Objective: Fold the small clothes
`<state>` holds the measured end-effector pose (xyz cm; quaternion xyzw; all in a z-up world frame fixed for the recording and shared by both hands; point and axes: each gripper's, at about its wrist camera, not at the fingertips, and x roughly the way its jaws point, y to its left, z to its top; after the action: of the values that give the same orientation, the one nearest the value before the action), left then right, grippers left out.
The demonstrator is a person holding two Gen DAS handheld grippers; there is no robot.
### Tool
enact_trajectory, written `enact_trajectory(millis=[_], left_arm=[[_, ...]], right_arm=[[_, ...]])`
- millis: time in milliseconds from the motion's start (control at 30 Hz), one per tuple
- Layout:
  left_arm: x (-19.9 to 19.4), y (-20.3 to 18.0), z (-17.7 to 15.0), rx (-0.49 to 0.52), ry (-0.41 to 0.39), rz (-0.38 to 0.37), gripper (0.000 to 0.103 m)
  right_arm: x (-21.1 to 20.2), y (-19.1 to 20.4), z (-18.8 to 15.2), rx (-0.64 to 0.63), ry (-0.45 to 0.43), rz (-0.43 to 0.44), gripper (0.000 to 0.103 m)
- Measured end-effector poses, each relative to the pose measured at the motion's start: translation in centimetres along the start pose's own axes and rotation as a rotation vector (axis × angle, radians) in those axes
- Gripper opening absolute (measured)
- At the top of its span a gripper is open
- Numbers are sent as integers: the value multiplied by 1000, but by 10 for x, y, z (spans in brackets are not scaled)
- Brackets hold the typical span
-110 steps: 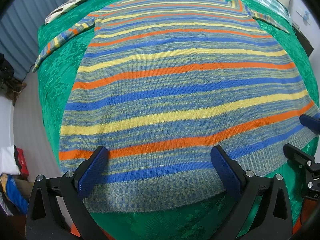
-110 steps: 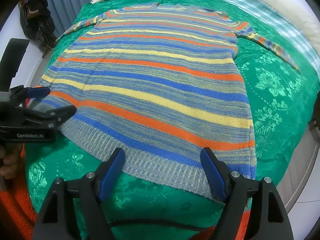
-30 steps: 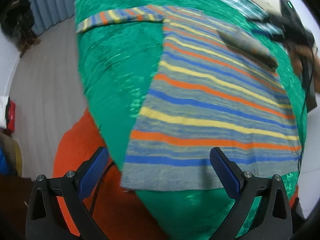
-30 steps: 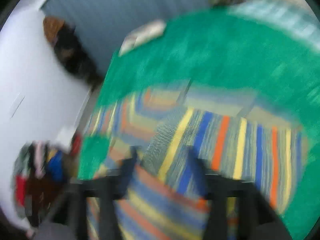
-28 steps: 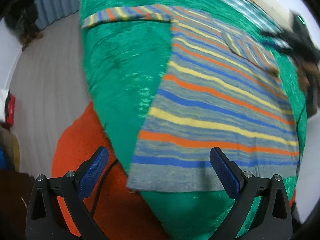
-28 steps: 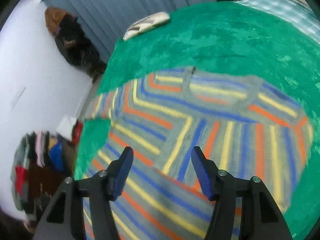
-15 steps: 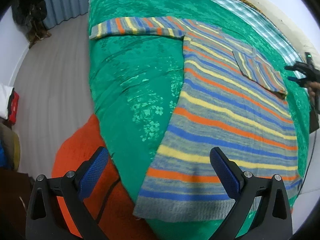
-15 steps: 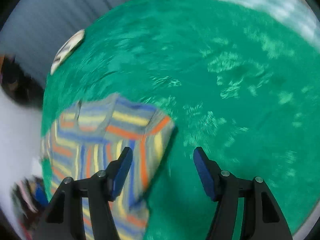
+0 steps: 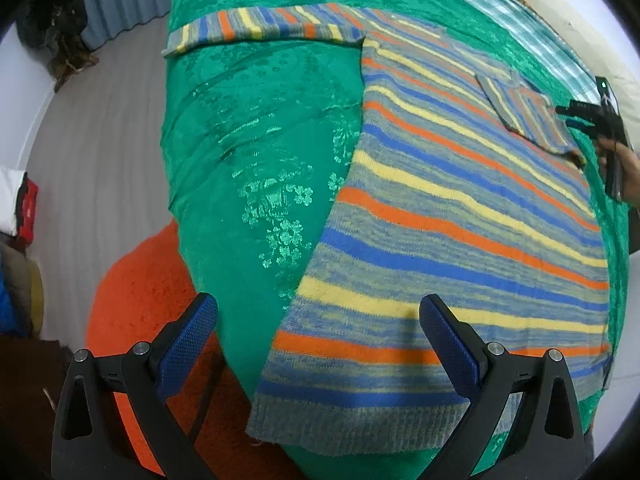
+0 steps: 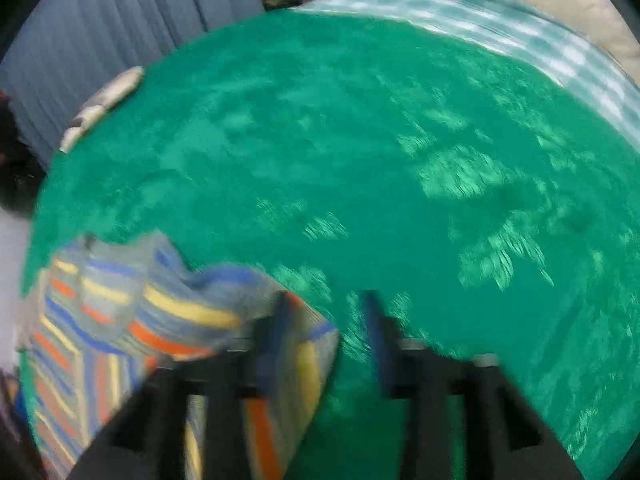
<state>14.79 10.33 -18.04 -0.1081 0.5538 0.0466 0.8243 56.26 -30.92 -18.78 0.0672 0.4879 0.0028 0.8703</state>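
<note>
From the left wrist we see our left claw [image 9: 318, 340] spread wide with nothing between its blue pads. Ahead of it the striped sweater [image 9: 460, 216] lies flat on the green bedspread [image 9: 256, 128]. The hem is just ahead of the right-hand finger, while the left-hand finger hangs past the bed edge over an orange rug [image 9: 136, 280]. One sleeve [image 9: 260, 26] stretches out flat at the far left. The other sleeve [image 9: 524, 114] is folded in over the chest, far ahead and to the right. Only this view shows the whole garment, and it also shows our right claw [image 9: 576, 118] at the far right, at the edge of that folded sleeve, with a hand [image 9: 624, 168] behind it.

The right wrist view is blurred. It shows only a rumpled corner of the sweater [image 10: 168, 320] on the bedspread [image 10: 360, 140]. There our right claw [image 10: 326, 320] stands partly open, its jaws having just been closing. The left-hand finger lies over the sleeve edge. Green cloth shows in the gap between the fingers, and we cannot tell whether they touch the sweater. A patterned cushion [image 10: 102, 100] lies far ahead to the left.
</note>
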Motion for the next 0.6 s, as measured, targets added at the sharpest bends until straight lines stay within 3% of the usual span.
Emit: enact_trajectory(millis=[67,133,267,300,333,400,433,533,600], left_arm=[[-3,1,-3,4,-12,7,101],[-2,2,-4,8,-13,12,101],[-2,0,-2,9,-12,-3,101],[-2,-2,-2,13,-13,-9,101],[-2,-4,-2,21,-12,-12,101],[-3,-6,-5,30,-12,-8,101],[-4,-6,-7,32,-15,-8,101],[-7,-2,-12,26,-23,-9,101],[-6,-2,-12,23,-20,-13,101]], right_arm=[[-21,-4,-7,16,-74,-16,45],[-47,3,-15,-13,-104,51,45],[-76,58,-57,-251,13,352,45],[-75,64,-67,-293,52,366,45],[-68,73,-80,-341,107,344,44],[-39,77,-104,-423,269,207,38],[-35,75,-108,-428,294,173,33],[-69,93,-94,-453,155,76,36],[-94,124,-84,-482,73,145,38]])
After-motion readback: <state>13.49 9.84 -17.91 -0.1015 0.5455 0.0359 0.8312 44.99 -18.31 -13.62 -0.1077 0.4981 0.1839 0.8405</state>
